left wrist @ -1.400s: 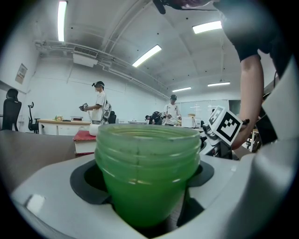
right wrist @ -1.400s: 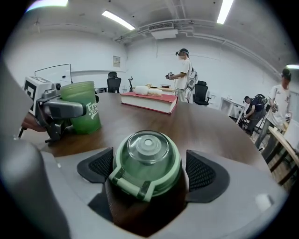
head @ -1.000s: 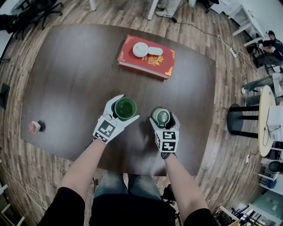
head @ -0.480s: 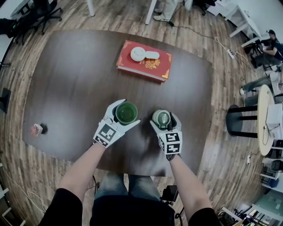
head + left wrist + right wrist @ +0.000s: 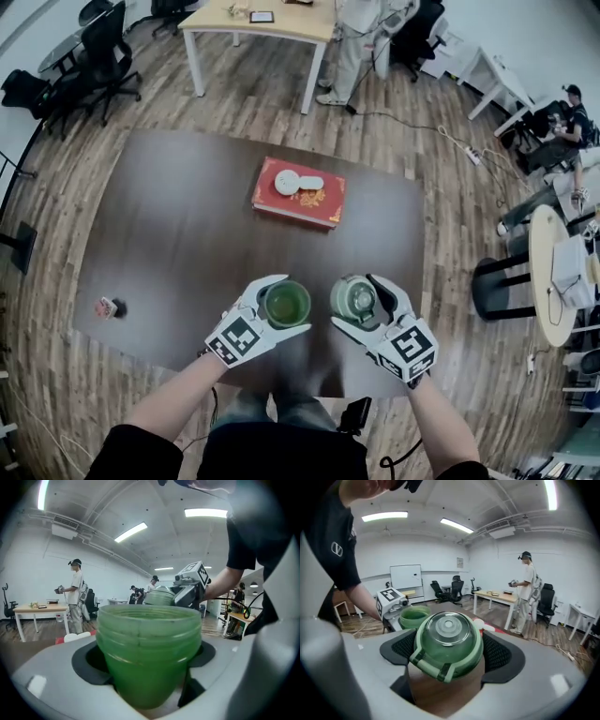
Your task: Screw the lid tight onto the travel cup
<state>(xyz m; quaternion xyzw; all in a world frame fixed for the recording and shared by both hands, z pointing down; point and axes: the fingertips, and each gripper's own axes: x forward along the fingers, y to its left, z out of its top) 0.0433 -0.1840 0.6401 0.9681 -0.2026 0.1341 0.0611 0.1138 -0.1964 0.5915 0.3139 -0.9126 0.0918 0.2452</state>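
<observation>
The green translucent travel cup (image 5: pixel 285 303) stands upright and open-topped between the jaws of my left gripper (image 5: pixel 289 302), which is shut on it. In the left gripper view the cup (image 5: pixel 149 648) fills the middle, its threaded rim on top. My right gripper (image 5: pixel 358 300) is shut on the green lid (image 5: pixel 354 298), which has a clear dome. The right gripper view shows the lid (image 5: pixel 447 641) tilted toward the camera, latch at the front. Cup and lid are side by side above the table's near edge, a small gap apart.
The dark table (image 5: pixel 169 234) carries a red book (image 5: pixel 298 192) with two white things on it at the back, and a small red-and-white item (image 5: pixel 106 307) at the left edge. Desks, chairs and people stand around the room.
Both grippers have risen off the table, carrying the cup and the lid. The right one has rolled, so its marker cube now sits to the lower right. Cup and lid are closer together.
</observation>
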